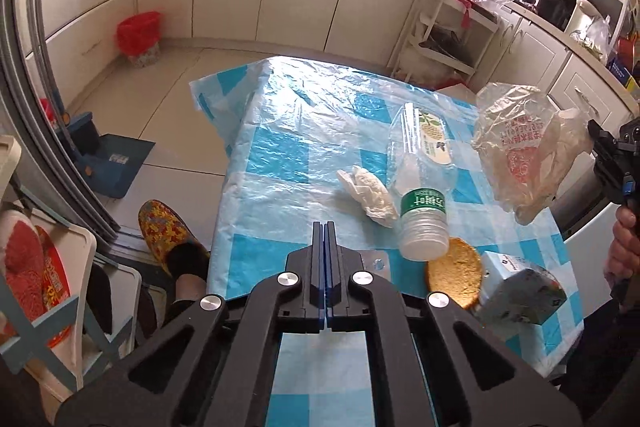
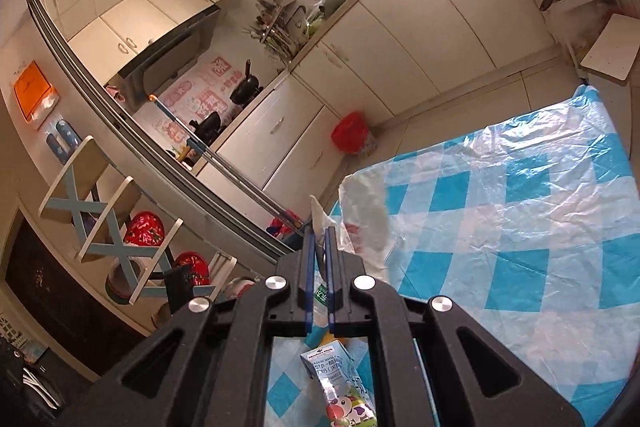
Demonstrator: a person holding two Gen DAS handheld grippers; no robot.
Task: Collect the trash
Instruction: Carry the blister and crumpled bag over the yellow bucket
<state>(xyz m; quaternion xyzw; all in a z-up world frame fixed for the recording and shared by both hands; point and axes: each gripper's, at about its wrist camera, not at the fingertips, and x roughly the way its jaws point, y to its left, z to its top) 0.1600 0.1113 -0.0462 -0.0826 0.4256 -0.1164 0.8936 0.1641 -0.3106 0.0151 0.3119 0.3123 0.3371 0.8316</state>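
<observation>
Left claw (image 1: 325, 227): black jaws with blue pads pressed flat together, nothing between them, hanging over the near edge of the counter (image 1: 280, 131). Counter is covered in a thin, crinkled plastic sheet with a blue-and-white check, glossy where the light hits it.

Trash in the left wrist view, all at 1–3 o'clock of that claw:
- crumpled white tissue (image 1: 370, 195), soft wad, near, at 1 o'clock
- clear plastic bottle (image 1: 424, 219) lying on its side, ribbed, green label band; its base end touches the round tan biscuit (image 1: 454, 277), rough crumbly face
- a flat clear wrapper (image 1: 424, 135) with a green-printed label just beyond the bottle
- grey-blue carton (image 1: 520, 291), boxy and dented, right beside the biscuit, at 3 o'clock

Right claw (image 2: 319, 227): pinching a thin, translucent, wrinkled plastic bag (image 1: 524, 151) with red print. Film sticks up between the pads; the rest billows to 1 o'clock in the right wrist view. From the left wrist view the bag hangs clear above the counter's right side, with that claw cut off by the frame edge and a hand partly visible under it.

Hard to read: bag print too crumpled, and the carton text in the right view is mostly hidden behind the claw body.

Red-lined bin (image 1: 138, 37) on the floor by the cabinets, well apart, at 11 o'clock.
</observation>
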